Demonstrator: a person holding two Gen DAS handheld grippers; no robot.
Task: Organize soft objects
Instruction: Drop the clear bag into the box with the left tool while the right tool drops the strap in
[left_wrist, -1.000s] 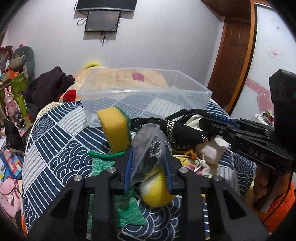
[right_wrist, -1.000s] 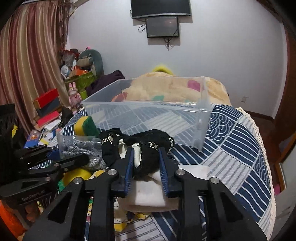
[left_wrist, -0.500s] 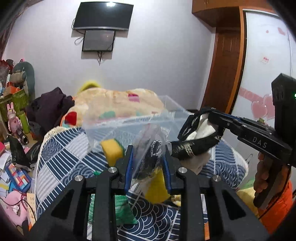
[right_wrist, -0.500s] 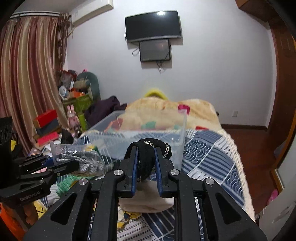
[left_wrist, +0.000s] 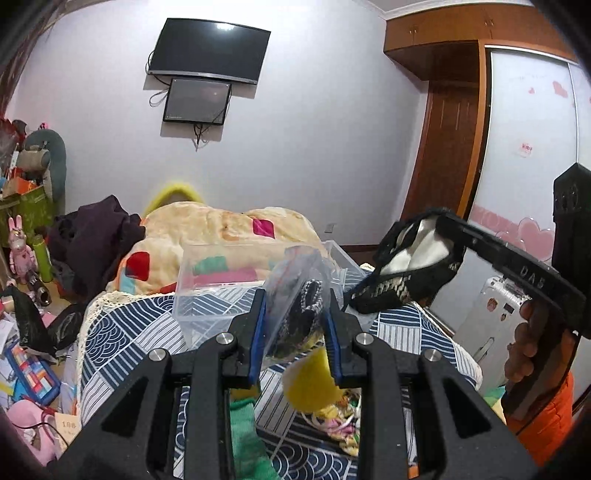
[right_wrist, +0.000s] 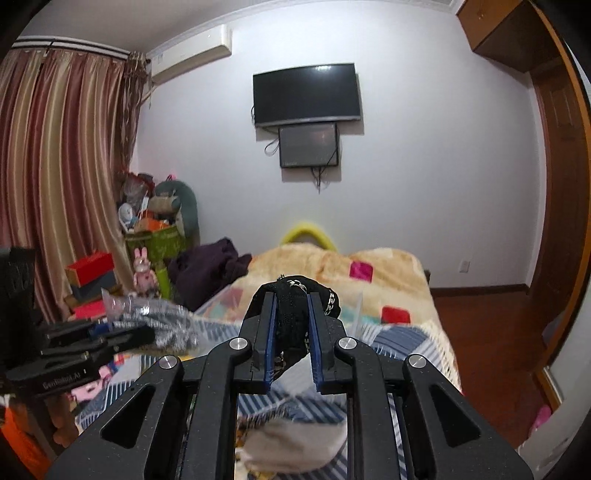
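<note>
My left gripper (left_wrist: 295, 299) is shut on a clear plastic bag (left_wrist: 299, 291) with dark knitted fabric inside, held above the bed. My right gripper (right_wrist: 291, 306) is shut on a black lace garment with a chain (right_wrist: 295, 314); in the left wrist view that garment (left_wrist: 406, 273) hangs with white lining at the right. The clear plastic bin (left_wrist: 221, 291) stands on the blue patterned bedspread (left_wrist: 122, 332) ahead and below both grippers. The bagged fabric also shows in the right wrist view (right_wrist: 162, 325) at the left.
A yellow sponge (left_wrist: 310, 384), a green cloth (left_wrist: 247, 435) and small colourful items (left_wrist: 340, 424) lie on the bedspread below. A peach blanket (left_wrist: 221, 229) lies behind the bin. Clutter and toys (left_wrist: 26, 258) fill the floor at the left. A wardrobe (left_wrist: 524, 184) stands at the right.
Both grippers have risen well above the bed with their loads. The black garment has come off the pile and now hangs in the air. The bin now sits lower in both views.
</note>
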